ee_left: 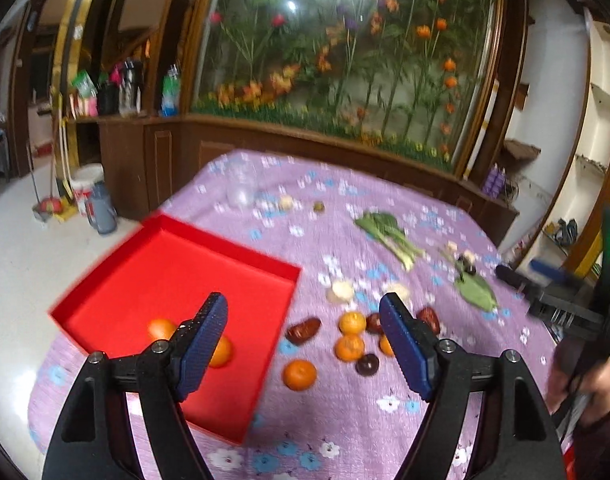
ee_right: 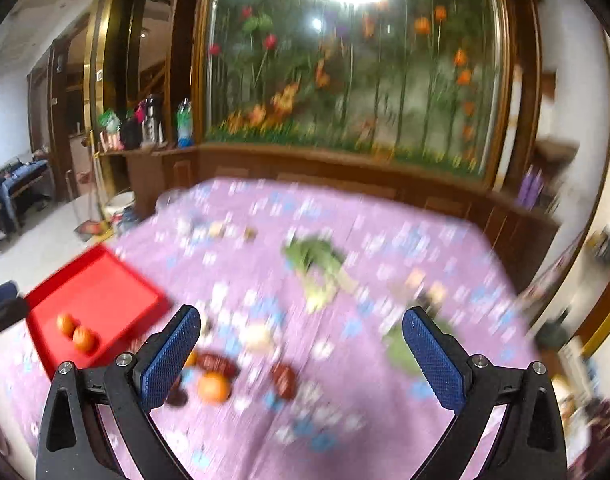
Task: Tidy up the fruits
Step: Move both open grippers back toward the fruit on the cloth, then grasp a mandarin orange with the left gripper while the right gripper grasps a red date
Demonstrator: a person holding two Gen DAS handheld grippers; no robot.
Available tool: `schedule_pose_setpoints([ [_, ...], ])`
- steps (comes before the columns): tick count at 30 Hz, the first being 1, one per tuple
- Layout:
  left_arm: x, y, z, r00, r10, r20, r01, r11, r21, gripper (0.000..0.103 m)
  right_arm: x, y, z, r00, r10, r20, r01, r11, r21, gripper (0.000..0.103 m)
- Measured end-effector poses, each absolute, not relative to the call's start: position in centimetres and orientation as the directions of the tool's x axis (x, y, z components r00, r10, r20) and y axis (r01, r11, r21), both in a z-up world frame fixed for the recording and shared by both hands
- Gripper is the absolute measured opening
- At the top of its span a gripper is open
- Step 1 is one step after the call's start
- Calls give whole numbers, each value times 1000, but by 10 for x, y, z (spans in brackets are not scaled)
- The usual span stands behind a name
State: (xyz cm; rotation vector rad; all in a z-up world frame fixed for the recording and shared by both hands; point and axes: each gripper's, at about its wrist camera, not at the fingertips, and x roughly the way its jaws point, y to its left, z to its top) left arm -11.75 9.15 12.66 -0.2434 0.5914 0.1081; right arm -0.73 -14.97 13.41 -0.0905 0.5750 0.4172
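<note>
A red tray point(ee_left: 177, 264) lies on the left of the purple flowered cloth, with two oranges point(ee_left: 161, 328) in its near corner. To its right, several more oranges point(ee_left: 299, 375), red dates point(ee_left: 303, 330) and a dark plum point(ee_left: 367, 364) lie loose on the cloth. My left gripper point(ee_left: 303, 304) hovers above the tray's right rim and this fruit, open and holding nothing. The right wrist view is blurred. My right gripper point(ee_right: 301, 314) stands wide open and holding nothing over the cloth, with an orange point(ee_right: 213, 387) and a date point(ee_right: 285, 378) below it and the tray point(ee_right: 105, 292) off to its left.
A leafy green vegetable point(ee_left: 389, 236), a green leaf point(ee_left: 477, 292), pale garlic-like pieces point(ee_left: 343, 290) and a clear bottle point(ee_left: 241, 188) lie farther back on the cloth. A wooden cabinet runs behind the table. A person's hand point(ee_left: 585, 380) is at the right edge.
</note>
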Motion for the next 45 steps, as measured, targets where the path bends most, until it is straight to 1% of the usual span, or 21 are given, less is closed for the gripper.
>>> schedule_pose_setpoints([
  [2, -105, 88, 109, 795, 10, -606, -162, 967, -196, 77, 1, -150, 109, 709, 392, -586, -418, 903, 98, 103],
  [5, -86, 80, 85, 753, -29, -657, -133, 972, -195, 77, 15, -157, 77, 668, 421, -614, -392, 900, 190, 103],
  [7, -75, 74, 72, 731, -48, -681, -116, 974, -193, 77, 24, -163, 58, 630, 430, -646, -380, 897, 226, 98],
  [9, -65, 69, 58, 708, -73, -703, -98, 975, -199, 72, 35, -166, 49, 581, 445, -681, -385, 888, 252, 80],
  [10, -59, 66, 51, 690, -83, -719, -90, 976, -199, 64, 41, -164, 42, 554, 444, -704, -390, 886, 251, 77],
  [11, -54, 64, 47, 679, -91, -728, -82, 977, -199, 57, 42, -163, 39, 543, 438, -716, -392, 887, 246, 70],
  [12, -49, 61, 43, 668, -99, -737, -73, 978, -198, 55, 45, -162, 36, 533, 434, -727, -394, 887, 241, 64],
  [16, -34, 55, 32, 646, -97, -757, -57, 983, -175, 53, 50, -154, 24, 512, 435, -741, -414, 881, 230, 59],
  [17, -30, 53, 30, 641, -94, -762, -55, 984, -167, 52, 51, -153, 23, 514, 430, -742, -415, 882, 224, 56],
  [25, -11, 47, 19, 613, -92, -784, -27, 990, -137, 52, 67, -145, 10, 497, 422, -759, -413, 884, 221, 54],
  [27, -10, 42, 16, 607, -100, -789, -2, 992, -127, 47, 69, -143, 6, 488, 422, -764, -415, 882, 222, 50],
  [28, -9, 40, 16, 603, -115, -789, 13, 991, -134, 38, 70, -143, 5, 490, 421, -763, -416, 883, 220, 48],
  [29, -9, 38, 16, 603, -132, -787, 31, 989, -142, 31, 70, -143, 6, 491, 420, -763, -417, 883, 217, 43],
  [30, -9, 35, 17, 604, -125, -787, 35, 991, -130, 31, 70, -142, 6, 490, 420, -764, -417, 882, 218, 37],
  [31, -10, 33, 17, 608, -111, -786, 40, 993, -109, 30, 71, -143, 6, 487, 426, -762, -419, 880, 224, 34],
  [33, -12, 30, 19, 615, -104, -781, 44, 994, -98, 30, 71, -143, 6, 485, 431, -761, -417, 879, 232, 34],
  [39, -22, 34, 28, 627, -125, -769, 34, 990, -134, 30, 63, -146, 11, 490, 441, -752, -413, 877, 246, 34],
  [45, -45, 46, 54, 684, -127, -718, 14, 987, -162, 30, 47, -145, 31, 510, 460, -726, -426, 869, 252, 34],
])
